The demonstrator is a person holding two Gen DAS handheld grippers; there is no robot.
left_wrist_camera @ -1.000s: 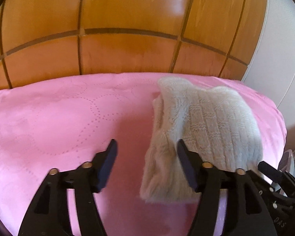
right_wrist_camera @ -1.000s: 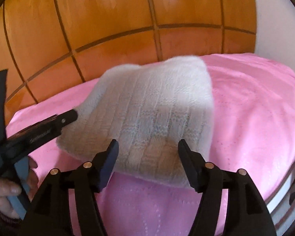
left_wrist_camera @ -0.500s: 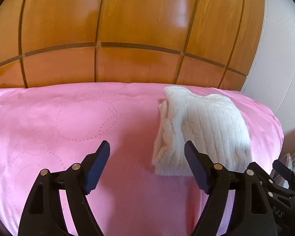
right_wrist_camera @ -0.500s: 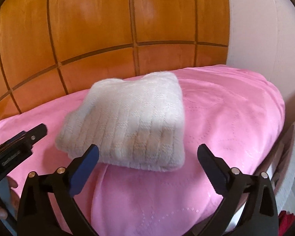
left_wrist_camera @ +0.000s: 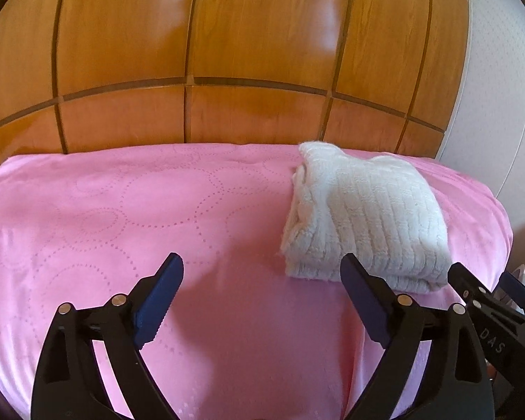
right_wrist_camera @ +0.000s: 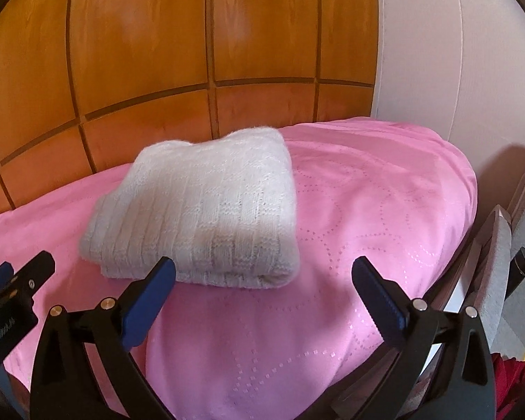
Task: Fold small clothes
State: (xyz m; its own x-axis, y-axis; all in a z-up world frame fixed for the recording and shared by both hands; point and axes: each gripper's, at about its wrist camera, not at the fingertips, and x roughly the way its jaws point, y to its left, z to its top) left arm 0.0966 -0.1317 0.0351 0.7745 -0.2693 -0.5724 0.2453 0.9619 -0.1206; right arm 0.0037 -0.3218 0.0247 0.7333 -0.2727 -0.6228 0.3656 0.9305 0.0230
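Note:
A folded cream knitted garment (left_wrist_camera: 364, 213) lies on the pink bedspread (left_wrist_camera: 122, 217) near its right far corner. In the right wrist view the same garment (right_wrist_camera: 206, 206) sits left of centre. My left gripper (left_wrist_camera: 262, 280) hovers over bare bedspread, its jaws still opening, nothing between them; its right finger (left_wrist_camera: 364, 297) is just in front of the garment's near edge. My right gripper (right_wrist_camera: 262, 280) stands open and wide, back from the garment, empty. The right gripper's tip (left_wrist_camera: 486, 297) shows at the left wrist view's right edge.
A wooden panelled headboard (left_wrist_camera: 227, 70) rises behind the bed. A white wall (right_wrist_camera: 455, 52) stands to the right. Past the bed's right edge are a grey chair-like frame (right_wrist_camera: 497, 262), something red (right_wrist_camera: 507, 378) and a yellow item low down.
Both grippers have drawn back from the garment and opened wider. The garment, earlier between or beside the fingers, now lies free on the bedspread.

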